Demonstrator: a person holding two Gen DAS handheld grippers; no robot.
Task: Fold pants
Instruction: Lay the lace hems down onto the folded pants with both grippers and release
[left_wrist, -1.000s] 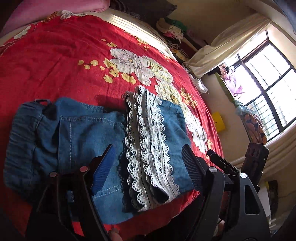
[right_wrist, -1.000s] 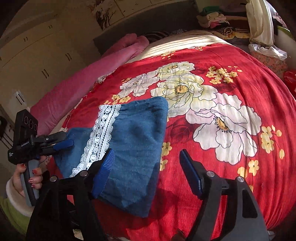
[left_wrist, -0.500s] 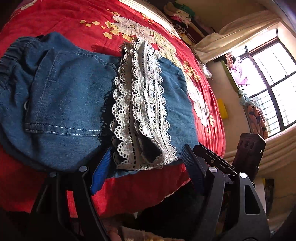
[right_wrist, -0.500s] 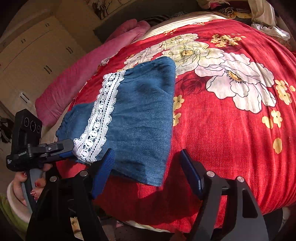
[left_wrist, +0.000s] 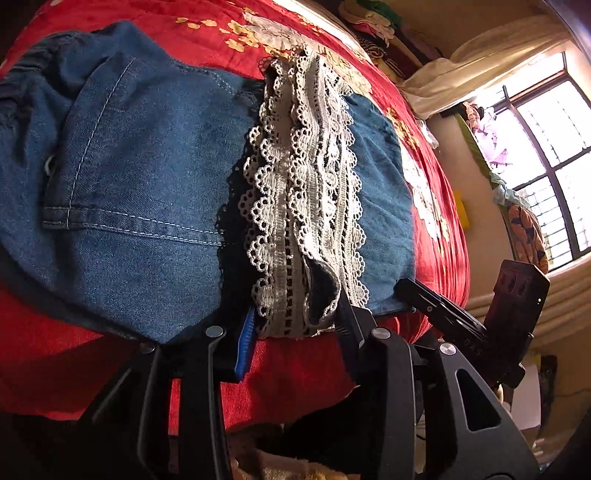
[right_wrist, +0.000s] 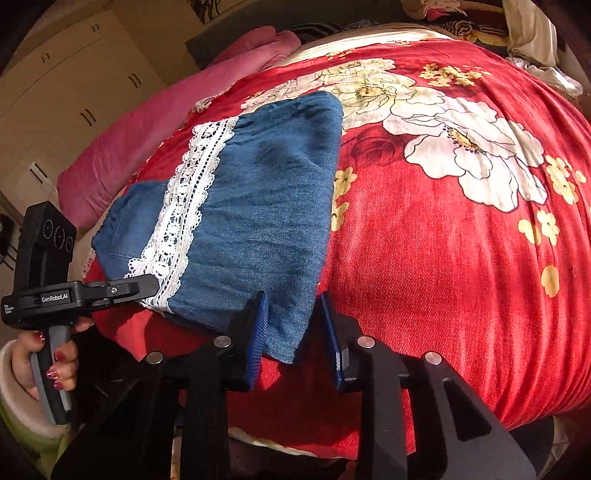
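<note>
Blue denim pants (left_wrist: 147, 166) lie folded on a red flowered bedspread (left_wrist: 55, 350), with a white lace hem (left_wrist: 306, 184) laid across them. My left gripper (left_wrist: 295, 325) is at the near edge. Its jaws are closing and the pads press on the bunched lace. It shows again at the left of the right wrist view (right_wrist: 155, 295), clamped on the lace (right_wrist: 184, 206). My right gripper (right_wrist: 293, 332) straddles the near denim corner of the pants (right_wrist: 258, 203). Its jaws are closing, one pad touches the cloth and a small gap remains at the other. A hand (right_wrist: 55, 362) holds the left gripper.
The bedspread (right_wrist: 443, 258) drops off just below both grippers. A pink quilt (right_wrist: 166, 122) lies along the far left of the bed, with cupboards (right_wrist: 74, 74) behind it. A pile of clothes (left_wrist: 376, 33) and a window (left_wrist: 546, 147) are beyond the bed.
Both grippers have come down to the near edge of the pants. Their jaws have narrowed from wide open, the left onto the lace hem, the right around the denim corner.
</note>
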